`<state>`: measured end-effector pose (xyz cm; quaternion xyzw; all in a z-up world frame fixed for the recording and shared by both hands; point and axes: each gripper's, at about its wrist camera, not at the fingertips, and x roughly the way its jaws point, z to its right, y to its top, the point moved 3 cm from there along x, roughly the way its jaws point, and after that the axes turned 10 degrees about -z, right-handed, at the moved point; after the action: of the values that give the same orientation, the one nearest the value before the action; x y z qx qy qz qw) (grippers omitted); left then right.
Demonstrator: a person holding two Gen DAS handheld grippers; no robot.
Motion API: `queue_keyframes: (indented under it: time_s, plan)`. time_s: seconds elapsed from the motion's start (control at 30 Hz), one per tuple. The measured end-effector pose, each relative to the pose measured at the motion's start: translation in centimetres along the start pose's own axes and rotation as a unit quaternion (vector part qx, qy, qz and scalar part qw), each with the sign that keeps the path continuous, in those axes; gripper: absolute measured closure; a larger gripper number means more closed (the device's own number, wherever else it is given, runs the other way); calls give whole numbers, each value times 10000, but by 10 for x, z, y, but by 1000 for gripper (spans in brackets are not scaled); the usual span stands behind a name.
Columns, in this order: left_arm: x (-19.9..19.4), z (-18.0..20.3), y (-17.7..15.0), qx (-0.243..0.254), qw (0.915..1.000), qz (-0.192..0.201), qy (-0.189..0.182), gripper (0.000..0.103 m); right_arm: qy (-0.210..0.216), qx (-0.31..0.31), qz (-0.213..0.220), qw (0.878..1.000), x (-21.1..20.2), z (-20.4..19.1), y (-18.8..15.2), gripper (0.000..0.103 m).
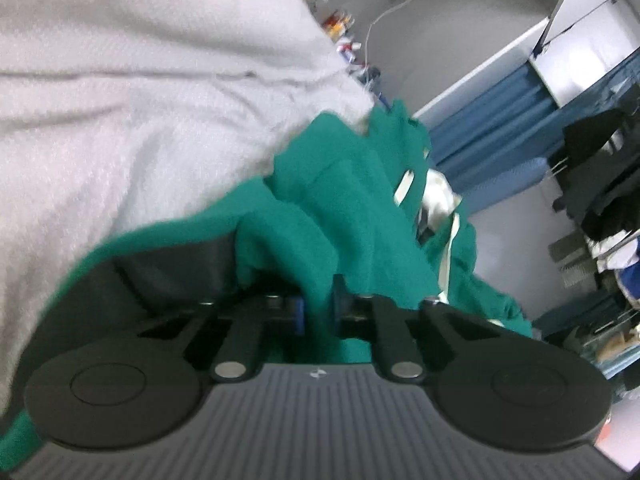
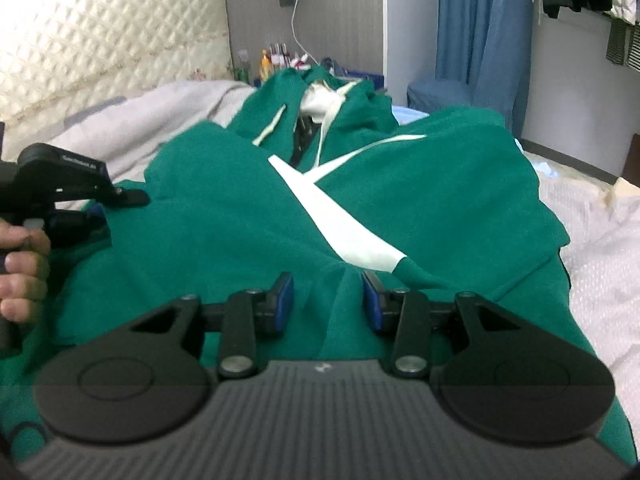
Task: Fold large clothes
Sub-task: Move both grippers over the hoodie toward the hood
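Two grippers work over one green hoodie (image 2: 224, 216) that lies spread on a bed covered with a pale grey blanket (image 2: 176, 108). From the right wrist camera, the right gripper (image 2: 327, 300) sits low over the near edge of the garment, its blue-padded fingers (image 2: 285, 300) standing apart with a raised ridge of green cloth between them; whether the pads actually press that fold is not clear. A white stripe (image 2: 340, 220) runs diagonally across the fabric just ahead of the fingers, and the hood with its white lining (image 2: 320, 100) and drawstrings lies bunched at the far end. At the left edge of the same view, the left gripper (image 2: 96, 216) rests on the hoodie's side, gripped by the person's left hand (image 2: 20, 268). Seen from the left wrist camera, the left gripper (image 1: 318, 308) has its jaws drawn narrow, with a bunch of the green hoodie (image 1: 340, 216) caught between the blue pads. Beyond the bed hang blue curtains (image 2: 460, 20), and small bottles (image 2: 276, 56) stand beside a quilted headboard (image 2: 100, 32).
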<state>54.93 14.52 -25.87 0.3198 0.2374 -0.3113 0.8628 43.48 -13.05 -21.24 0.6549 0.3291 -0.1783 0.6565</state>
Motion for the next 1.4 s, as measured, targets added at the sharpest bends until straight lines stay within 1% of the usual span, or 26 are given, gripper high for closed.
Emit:
queue_keyframes:
  time_s: [0.07,0.17,0.23,0.3,0.33,0.43,0.57,0.6,0.67,0.73,0.8,0.83,0.93,1.03,1.1,1.17,1.23,1.33,1.4]
  plan:
    - [-14,-3,7,-93,9995,281,-132,94,231,-23,128,9996,-4,-4,2,62]
    - [-38,-21,25,-552,9952,736,-341,95,481,-228,305,9981,-12,-15,2,63]
    - [-47,-37,33,-802,9924,853,-383,95,546,-427,289,9972,-11,-25,0,64]
    - [-43,-56,36,-1044,9905,795,-421,94,573,-533,117,9969,-2,-33,-2,65]
    - [-38,-63,35,-1088,9906,743,-356,94,540,-594,-5,9968,3,-35,-4,65]
    - [-21,-73,30,-986,9933,609,-20,93,387,-739,-335,9960,24,-41,-7,65]
    - [-16,-73,30,-872,9947,545,42,93,436,-572,-538,9960,36,-39,-5,64]
    - [-17,-71,30,-847,9950,525,70,88,442,-539,-569,9959,37,-38,-5,64]
    - [-22,-67,28,-747,9958,500,162,81,442,-524,-581,9960,38,-38,-5,64]
    - [-29,-59,24,-598,9966,495,289,66,454,-490,-575,9961,37,-38,-3,63]
    - [-44,-52,19,-407,9970,527,391,57,488,-427,-537,9965,35,-37,-2,63]
    - [-51,-46,14,-290,9969,549,486,55,500,-401,-510,9966,32,-36,-2,63]
    - [-72,-32,0,129,9955,608,721,55,536,-296,-387,9974,25,-34,2,64]
    - [-89,-15,-17,587,9935,596,774,55,488,-264,-196,9983,10,-32,4,64]
    - [-92,3,-28,1027,9898,556,817,55,366,-269,9,9990,-3,-31,4,64]
    - [-88,21,-38,1463,9841,496,879,55,337,-242,137,9990,-13,-27,4,64]
    - [-82,37,-50,1896,9759,481,969,54,336,-142,168,9992,-21,-23,4,64]
    - [-69,52,-63,2231,9703,386,855,54,267,-84,84,9996,-20,-21,2,64]
    - [-60,58,-70,2408,9658,344,895,54,234,-85,-60,9997,-12,-19,-3,64]
